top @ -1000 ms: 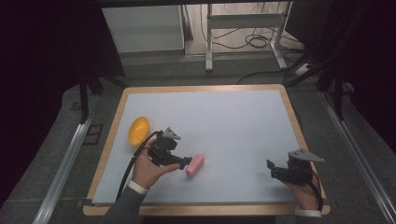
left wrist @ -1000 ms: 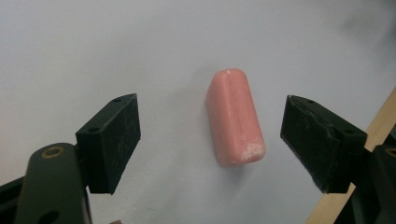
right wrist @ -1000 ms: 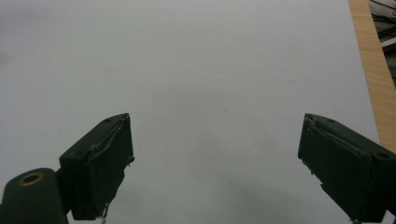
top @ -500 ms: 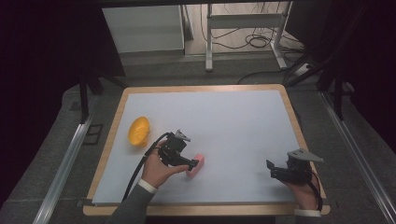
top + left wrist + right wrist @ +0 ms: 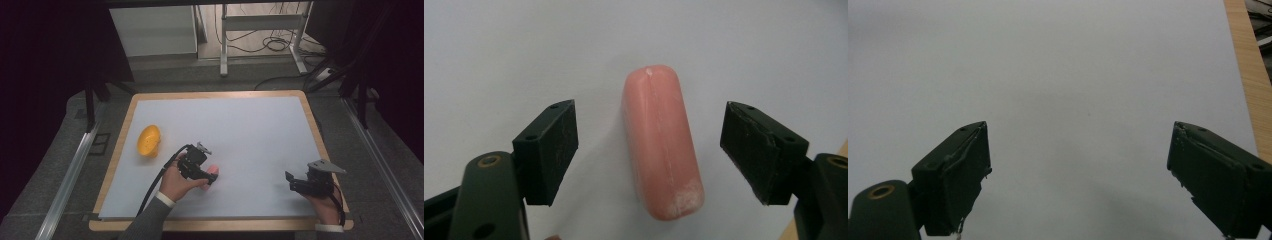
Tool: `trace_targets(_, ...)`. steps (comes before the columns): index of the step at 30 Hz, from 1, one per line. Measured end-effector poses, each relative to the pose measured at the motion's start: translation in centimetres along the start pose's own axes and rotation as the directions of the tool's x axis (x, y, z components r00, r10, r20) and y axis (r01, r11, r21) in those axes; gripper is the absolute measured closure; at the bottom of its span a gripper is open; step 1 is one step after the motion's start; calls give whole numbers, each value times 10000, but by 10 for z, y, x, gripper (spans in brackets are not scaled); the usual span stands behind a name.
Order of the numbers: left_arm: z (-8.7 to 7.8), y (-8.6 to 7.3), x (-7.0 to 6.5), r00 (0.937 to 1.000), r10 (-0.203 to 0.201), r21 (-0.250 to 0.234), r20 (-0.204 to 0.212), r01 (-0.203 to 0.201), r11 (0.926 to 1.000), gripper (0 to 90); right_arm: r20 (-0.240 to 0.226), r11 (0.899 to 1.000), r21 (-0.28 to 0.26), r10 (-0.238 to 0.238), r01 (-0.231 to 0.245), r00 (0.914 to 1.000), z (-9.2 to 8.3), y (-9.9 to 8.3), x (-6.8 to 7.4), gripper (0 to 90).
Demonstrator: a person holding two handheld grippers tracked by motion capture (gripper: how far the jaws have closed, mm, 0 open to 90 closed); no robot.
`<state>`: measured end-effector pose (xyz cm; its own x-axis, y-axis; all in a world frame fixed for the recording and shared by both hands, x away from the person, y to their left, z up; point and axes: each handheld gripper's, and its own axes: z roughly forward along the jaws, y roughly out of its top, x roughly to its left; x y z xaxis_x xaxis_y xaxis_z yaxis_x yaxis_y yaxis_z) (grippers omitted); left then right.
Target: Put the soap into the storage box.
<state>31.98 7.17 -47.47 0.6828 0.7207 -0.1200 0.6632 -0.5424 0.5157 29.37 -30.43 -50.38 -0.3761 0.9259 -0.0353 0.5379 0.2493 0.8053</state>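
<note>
Dark floor and table legs with loose cables lie beyond a wooden table [image 5: 118, 165] covered by a pale mat [image 5: 240, 130]; on the mat, toward its left side, an orange bowl [image 5: 148, 141] rests tipped on its side, well apart from the rest; nearer the person, left of the middle, a pink sausage [image 5: 214, 173] lies flat on the mat; the left gripper [image 5: 201, 172] is over it, held in a hand whose sleeve comes in from the bottom edge, a black cable trailing back along the forearm; in the left gripper view the sausage [image 5: 663, 142] lies lengthwise between the two black jaws, with bare mat showing on either side of it, so the pads do not touch it; those jaws have just been closing, yet stand wide with the sausage between them; the right gripper [image 5: 290, 181] sits near the mat's lower right corner, well apart from the sausage, a grey plate on top; in the right gripper view its jaws stand wide apart over bare mat, with the table's wooden edge at the right.
</note>
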Motion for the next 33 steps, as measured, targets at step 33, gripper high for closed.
trace_targets(33,29,-4,-3,9987,-308,673,-407,335,9972,599,132,10000,2,-22,22,9999,0,0,-1,99)
